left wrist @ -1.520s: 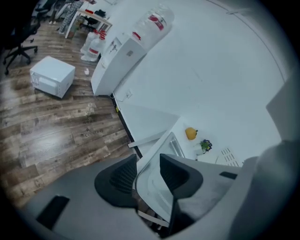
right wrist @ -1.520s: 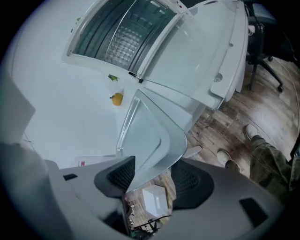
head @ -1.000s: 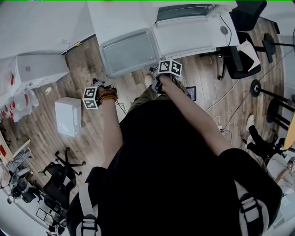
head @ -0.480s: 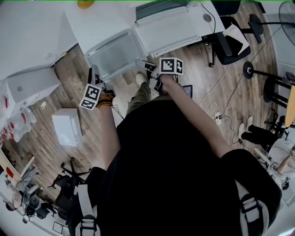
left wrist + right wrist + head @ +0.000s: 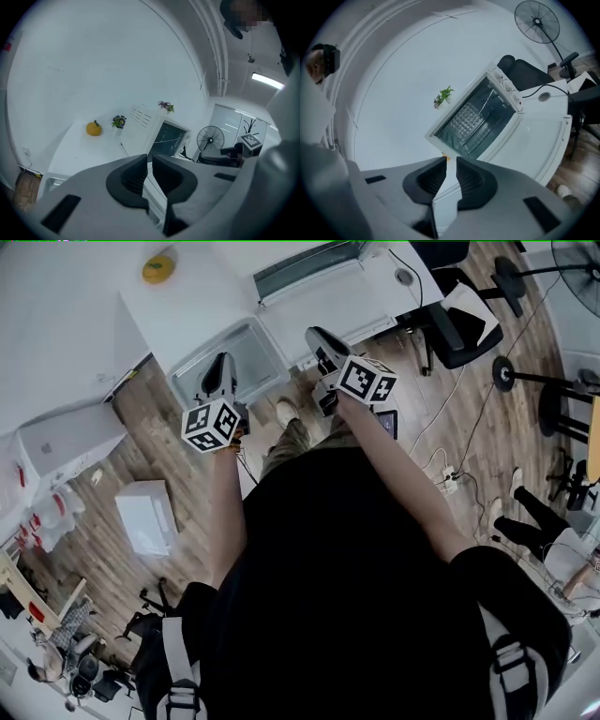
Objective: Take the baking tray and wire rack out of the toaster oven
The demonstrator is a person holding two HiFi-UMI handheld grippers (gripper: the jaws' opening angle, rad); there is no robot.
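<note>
The white toaster oven [image 5: 309, 266] stands at the back of the white table [image 5: 84, 324], its door [image 5: 534, 136] folded down. In the right gripper view a grid inside the oven [image 5: 476, 117] looks like the wire rack [image 5: 465, 117]. The grey baking tray [image 5: 246, 354] lies on the table's near corner. My left gripper [image 5: 220, 376] hangs over the tray's near edge. My right gripper [image 5: 322, 345] is level with the oven door's front. Both pairs of jaws have just been closing, and only a thin slit shows between them, with nothing in it.
An orange round thing [image 5: 93, 128] and a small potted plant [image 5: 119, 122] sit on the table left of the oven. A standing fan [image 5: 536, 21] and an office chair [image 5: 459, 320] are to the right. A white box [image 5: 145, 517] lies on the wooden floor.
Both grippers rose and moved forward from over the floor to the table's edge. The left one rolled, and its marker cube now faces up. Both pairs of jaws closed.
</note>
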